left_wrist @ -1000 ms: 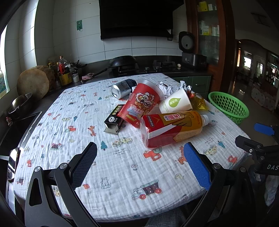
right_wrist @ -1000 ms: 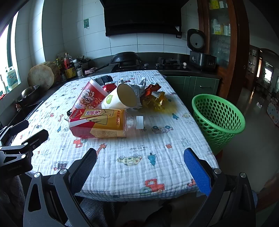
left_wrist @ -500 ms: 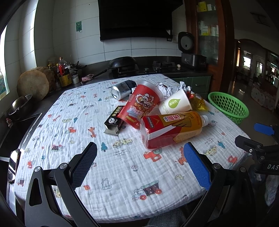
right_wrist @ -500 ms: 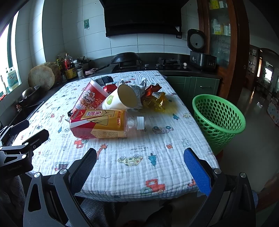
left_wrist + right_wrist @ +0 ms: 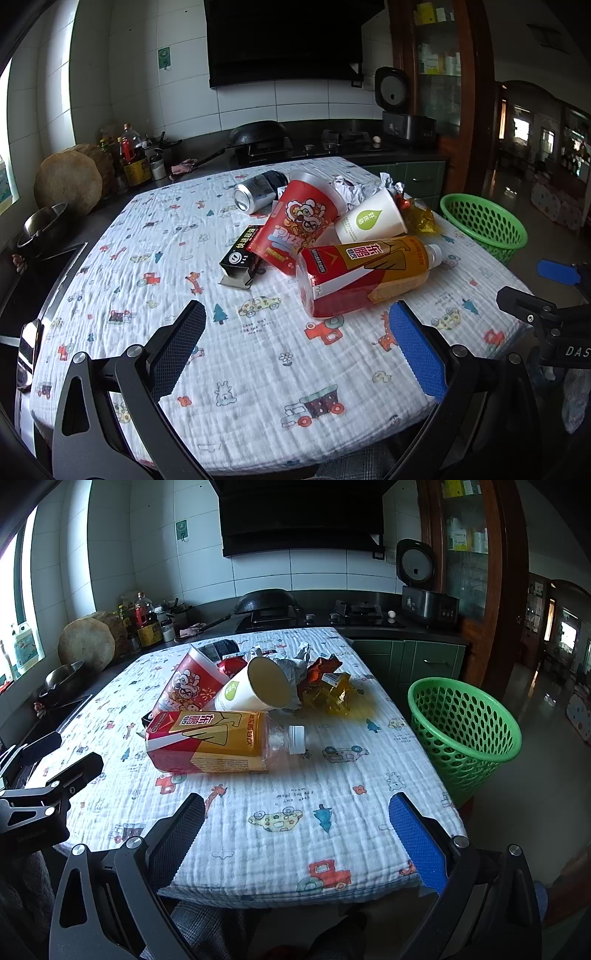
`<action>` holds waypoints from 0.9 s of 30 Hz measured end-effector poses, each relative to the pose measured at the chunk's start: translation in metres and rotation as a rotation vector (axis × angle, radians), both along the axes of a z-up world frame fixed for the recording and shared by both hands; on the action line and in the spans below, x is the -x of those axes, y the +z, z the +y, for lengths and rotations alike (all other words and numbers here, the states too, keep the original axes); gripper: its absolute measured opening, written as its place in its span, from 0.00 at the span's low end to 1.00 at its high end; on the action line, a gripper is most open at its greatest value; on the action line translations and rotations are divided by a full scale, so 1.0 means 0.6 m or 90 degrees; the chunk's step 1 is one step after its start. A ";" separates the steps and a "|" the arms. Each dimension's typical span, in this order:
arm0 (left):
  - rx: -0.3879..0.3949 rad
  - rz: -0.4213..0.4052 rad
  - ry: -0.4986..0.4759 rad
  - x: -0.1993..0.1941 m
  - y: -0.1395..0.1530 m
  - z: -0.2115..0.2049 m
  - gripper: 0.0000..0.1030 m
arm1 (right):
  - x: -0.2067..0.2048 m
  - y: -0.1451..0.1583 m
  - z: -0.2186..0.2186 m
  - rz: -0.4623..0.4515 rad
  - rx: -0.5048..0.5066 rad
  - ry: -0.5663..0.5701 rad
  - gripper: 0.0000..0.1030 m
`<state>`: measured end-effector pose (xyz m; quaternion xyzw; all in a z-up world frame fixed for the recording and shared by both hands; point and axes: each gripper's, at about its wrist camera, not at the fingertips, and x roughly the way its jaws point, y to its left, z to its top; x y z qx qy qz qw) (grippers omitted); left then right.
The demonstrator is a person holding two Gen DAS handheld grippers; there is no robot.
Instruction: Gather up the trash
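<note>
Both views have crept slightly closer to the table (image 5: 258,812). Bottle (image 5: 210,740) lies crosswise ahead of right gripper (image 5: 295,830), cap toward basket (image 5: 465,731); both jaws wide open, empty.

Left black two-finger gripper (image 5: 295,332) has its jaws spread wide with nothing between them; near-left finger carries a black textured pad (image 5: 181,343), near-right finger a blue textured pad (image 5: 415,350). Right black two-finger gripper (image 5: 295,823) has the same pose, jaws wide apart and empty, black pad (image 5: 177,830) left, blue pad (image 5: 417,834) right. Each gripper shows at the near edge of the other's view: right one at far right, left one at far left. Neither touches anything.
</note>
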<state>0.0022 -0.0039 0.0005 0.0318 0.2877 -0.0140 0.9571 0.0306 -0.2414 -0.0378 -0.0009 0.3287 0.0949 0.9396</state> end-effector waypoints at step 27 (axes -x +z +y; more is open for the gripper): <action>-0.007 0.004 0.002 -0.022 -0.004 0.003 0.95 | -0.023 -0.001 0.007 0.001 0.000 0.010 0.94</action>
